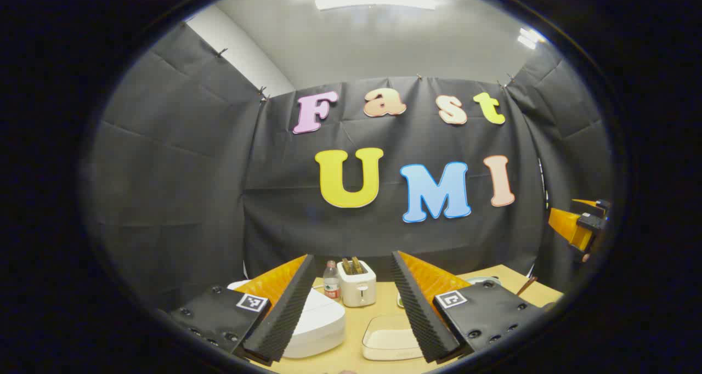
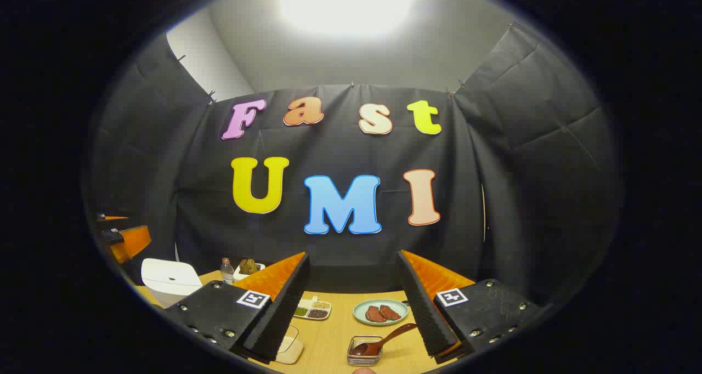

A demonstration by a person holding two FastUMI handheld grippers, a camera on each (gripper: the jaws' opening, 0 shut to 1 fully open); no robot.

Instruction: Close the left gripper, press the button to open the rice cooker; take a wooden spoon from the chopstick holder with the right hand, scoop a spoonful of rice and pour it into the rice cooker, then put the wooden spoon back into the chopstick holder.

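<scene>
While claws agape: spoon point(image 2: 384, 338) btwn right claw point(image 2: 351, 330).

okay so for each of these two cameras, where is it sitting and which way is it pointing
Left gripper view: rides the left gripper, above the wooden table, facing the booth wall over the closed rice cooker, toaster and bottle; own open fingers show.
Right gripper view: rides the right gripper, facing the same wall over a plate, wooden spoon and its small square holder; own open fingers show.
Shared: table, rice cooker, toaster, bottle; each shows the other gripper at its edge.
</scene>
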